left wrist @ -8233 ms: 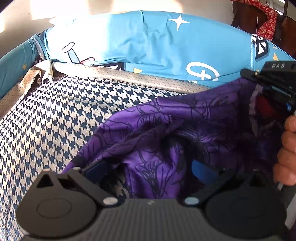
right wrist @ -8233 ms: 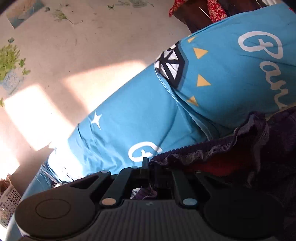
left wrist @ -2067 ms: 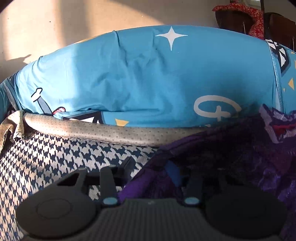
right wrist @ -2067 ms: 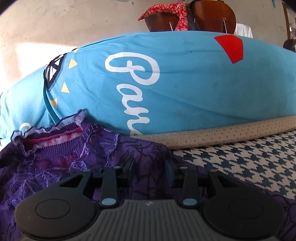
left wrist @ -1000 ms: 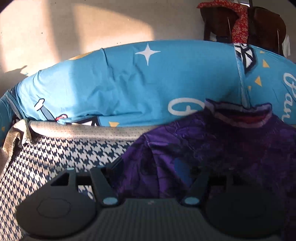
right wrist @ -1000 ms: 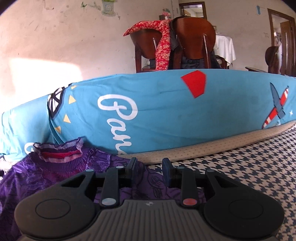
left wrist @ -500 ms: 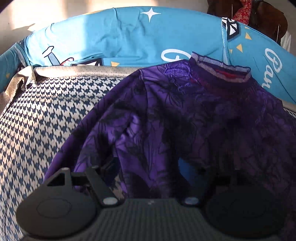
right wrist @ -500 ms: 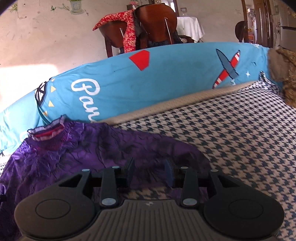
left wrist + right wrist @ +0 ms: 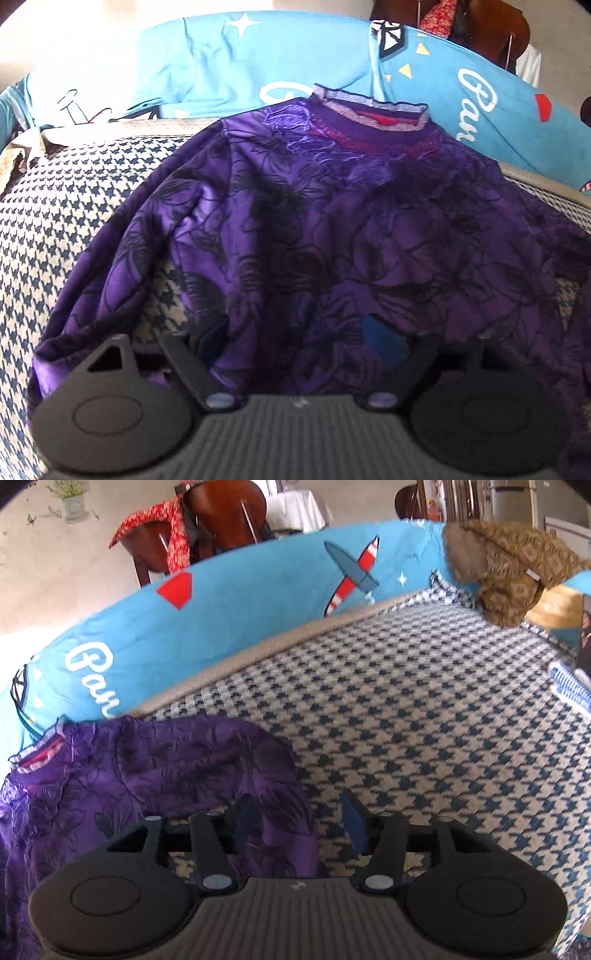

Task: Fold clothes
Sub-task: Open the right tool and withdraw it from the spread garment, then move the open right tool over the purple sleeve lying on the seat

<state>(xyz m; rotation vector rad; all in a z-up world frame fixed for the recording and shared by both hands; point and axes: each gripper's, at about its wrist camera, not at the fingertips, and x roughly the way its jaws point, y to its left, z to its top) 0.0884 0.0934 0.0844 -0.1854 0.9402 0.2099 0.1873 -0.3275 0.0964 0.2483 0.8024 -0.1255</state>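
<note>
A purple sweater [image 9: 332, 221] with a dark flower pattern lies spread face up on the houndstooth bed cover [image 9: 74, 203]. Its collar [image 9: 369, 118] rests against the blue pillow. My left gripper [image 9: 299, 341] hovers over the lower left body of the sweater. Its jaws are opening, with cloth under and between them but the pads are not pressing on it. In the right wrist view the sweater [image 9: 166, 768] fills the lower left. My right gripper [image 9: 298, 823] is at the sweater's right edge, jaws opening, a fold of purple cloth lying loose between them.
A long blue pillow [image 9: 258, 590] with white lettering runs along the far edge of the bed. A brown knitted garment [image 9: 509, 565] lies at the far right corner, and a blue-and-white striped item [image 9: 569, 686] at the right edge. A wooden chair [image 9: 221, 513] with red cloth stands behind.
The sweater, earlier bunched up near the pillow, now lies flat. Both grippers have drawn back from the pillow toward the near side, and both pairs of jaws have widened.
</note>
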